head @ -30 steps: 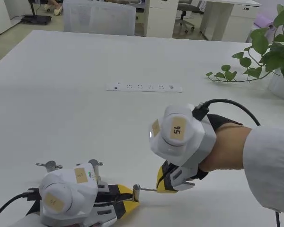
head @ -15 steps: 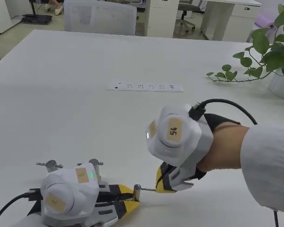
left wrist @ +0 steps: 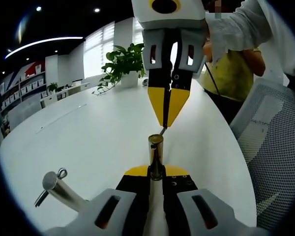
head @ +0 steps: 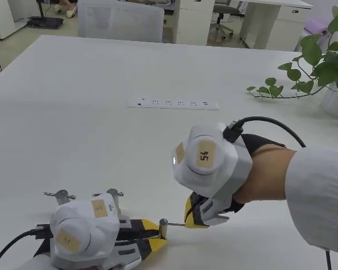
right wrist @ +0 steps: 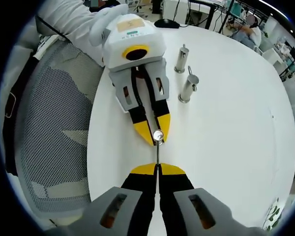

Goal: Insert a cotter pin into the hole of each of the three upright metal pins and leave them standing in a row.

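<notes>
Over the last second the right gripper (head: 192, 219) has leaned slightly left in the head view, its tips barely shifting. The left gripper (head: 155, 238) and the pin (head: 163, 227) sit where they were, at bottom centre. The left gripper is clamped on the pin's shaft and holds it upright on the table (head: 101, 112). The right gripper is pinched tight on the cotter pin (right wrist: 157, 153), whose free end reaches the pin's head; I cannot tell whether it has entered the hole. Two finished pins (head: 61, 196) (head: 114, 194) stand at lower left, just behind the left gripper.

The risk, as I judge it, is that the cotter pin is thin. A push off the hole's line could bend it or slide it past the head. A sideways load could twist or tip the pin in the left jaws.
</notes>
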